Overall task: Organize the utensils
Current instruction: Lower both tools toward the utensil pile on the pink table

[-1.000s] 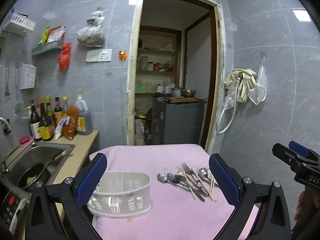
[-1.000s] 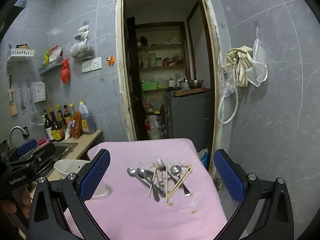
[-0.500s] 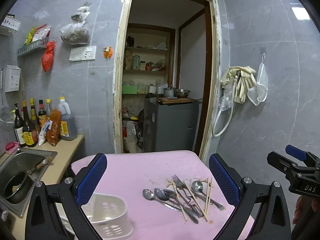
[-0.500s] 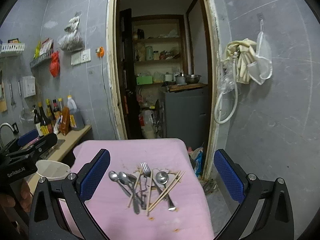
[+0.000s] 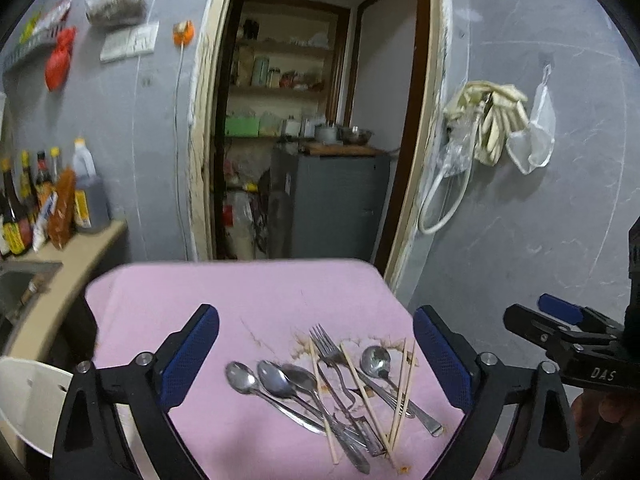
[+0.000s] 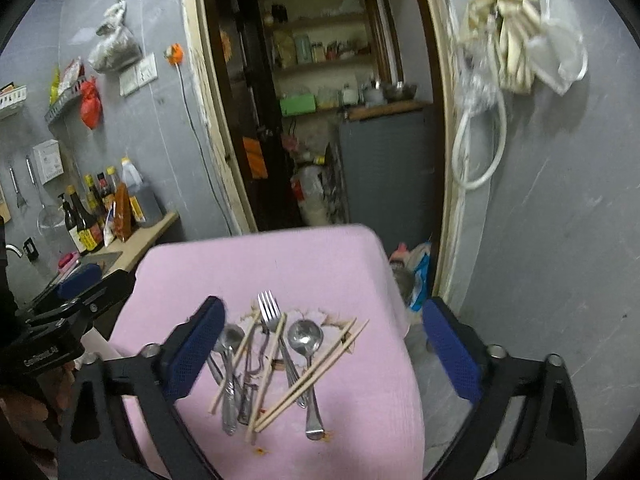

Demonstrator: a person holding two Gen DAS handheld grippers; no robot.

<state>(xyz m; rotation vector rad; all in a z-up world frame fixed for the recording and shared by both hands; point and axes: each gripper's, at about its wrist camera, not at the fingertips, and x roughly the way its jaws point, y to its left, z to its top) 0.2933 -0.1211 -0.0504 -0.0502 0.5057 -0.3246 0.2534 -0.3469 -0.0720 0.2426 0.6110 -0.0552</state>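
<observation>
A pile of metal spoons, a fork and wooden chopsticks lies on the pink tablecloth. The same pile shows in the right wrist view, with the fork, a spoon and chopsticks. My left gripper is open above the pile. My right gripper is open above the pile too. The white utensil holder sits at the table's left edge, partly out of view.
A counter with sauce bottles and a sink is to the left. An open doorway with a grey cabinet lies behind the table. A hose and gloves hang on the right wall.
Both grippers have moved in toward the utensil pile, which now looks larger and sits between the fingers. The white holder has slid toward the left edge of the left wrist view.
</observation>
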